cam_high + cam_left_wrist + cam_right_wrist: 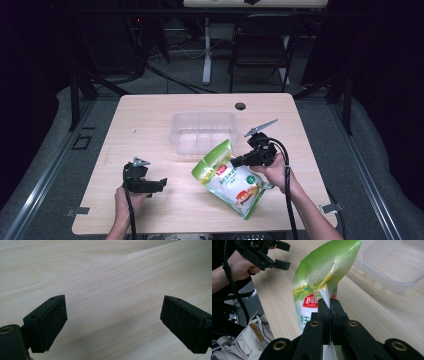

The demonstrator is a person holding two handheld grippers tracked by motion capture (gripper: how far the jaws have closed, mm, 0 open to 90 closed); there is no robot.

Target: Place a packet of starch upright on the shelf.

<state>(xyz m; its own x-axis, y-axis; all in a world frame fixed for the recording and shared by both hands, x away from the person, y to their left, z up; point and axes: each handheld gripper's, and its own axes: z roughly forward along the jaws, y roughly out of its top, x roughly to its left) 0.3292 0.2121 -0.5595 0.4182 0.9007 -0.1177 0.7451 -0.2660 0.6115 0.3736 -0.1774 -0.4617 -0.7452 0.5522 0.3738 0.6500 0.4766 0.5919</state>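
Observation:
A green and white snack bag (231, 181) is lifted at its edge, its top corner raised and its lower end near the table (150, 125). My right gripper (236, 162) is shut on the bag's side seam. In the right gripper view the pads (329, 305) pinch a thin fold of the bag (324, 267), which hangs tilted over the wood. My left gripper (161, 184) rests low at the front left, apart from the bag. Its jaws (113, 315) stand open over bare wood, nothing between them. It shows again (282, 255) in the right gripper view.
A clear plastic container (175, 131) stands on the table just beyond the bag, also seen as the container (387, 277) behind it. A cable hole (240, 106) lies near the far edge. A chair (260, 45) stands beyond the table. Beige cloth (254, 337) lies below the table's edge.

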